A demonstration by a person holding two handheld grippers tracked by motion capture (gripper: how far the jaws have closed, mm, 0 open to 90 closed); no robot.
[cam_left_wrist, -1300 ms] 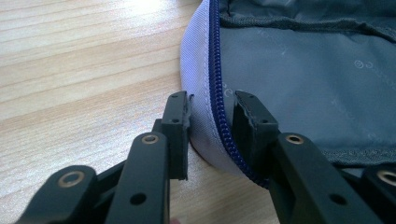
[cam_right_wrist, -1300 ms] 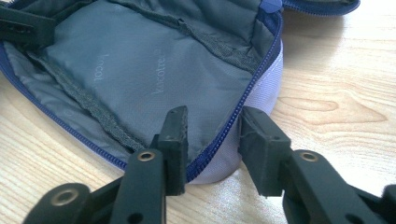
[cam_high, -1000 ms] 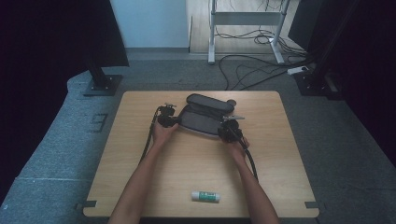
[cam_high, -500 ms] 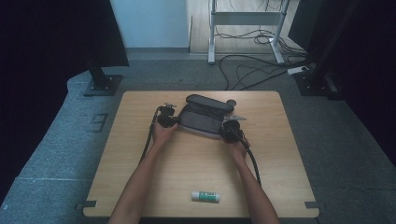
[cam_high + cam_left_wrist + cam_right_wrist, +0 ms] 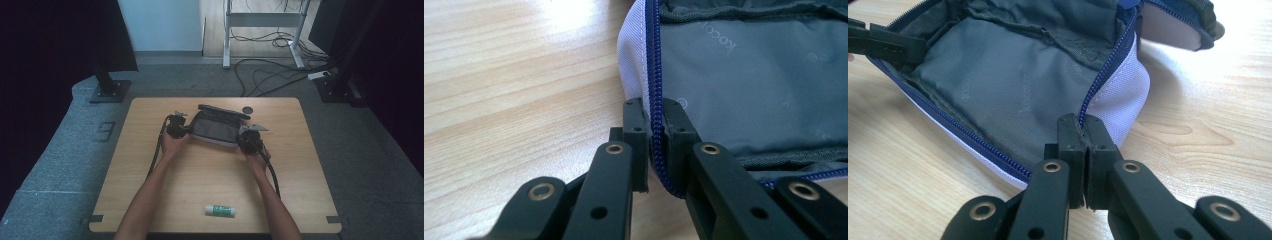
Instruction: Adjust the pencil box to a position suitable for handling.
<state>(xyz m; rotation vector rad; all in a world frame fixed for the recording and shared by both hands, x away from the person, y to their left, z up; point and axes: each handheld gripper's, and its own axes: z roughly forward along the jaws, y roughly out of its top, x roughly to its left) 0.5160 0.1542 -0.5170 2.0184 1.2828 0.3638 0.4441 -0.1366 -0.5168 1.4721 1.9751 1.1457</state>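
Faintly, pouch (image 5: 744,75) lining print reads "kocoto"; mirrored.

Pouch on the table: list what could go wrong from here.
1. Both grippers, left and right, pinch only the thin zipper edge of the open pouch; the fabric could slip out if pulled apart.
2. The lid flap stands open behind and might fall shut.
3. The glue stick lies close to the forearms and could get knocked.

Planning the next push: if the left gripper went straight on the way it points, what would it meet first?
Likely the pouch itself: the left gripper is shut on its zipper edge, and the grey lining lies just ahead.
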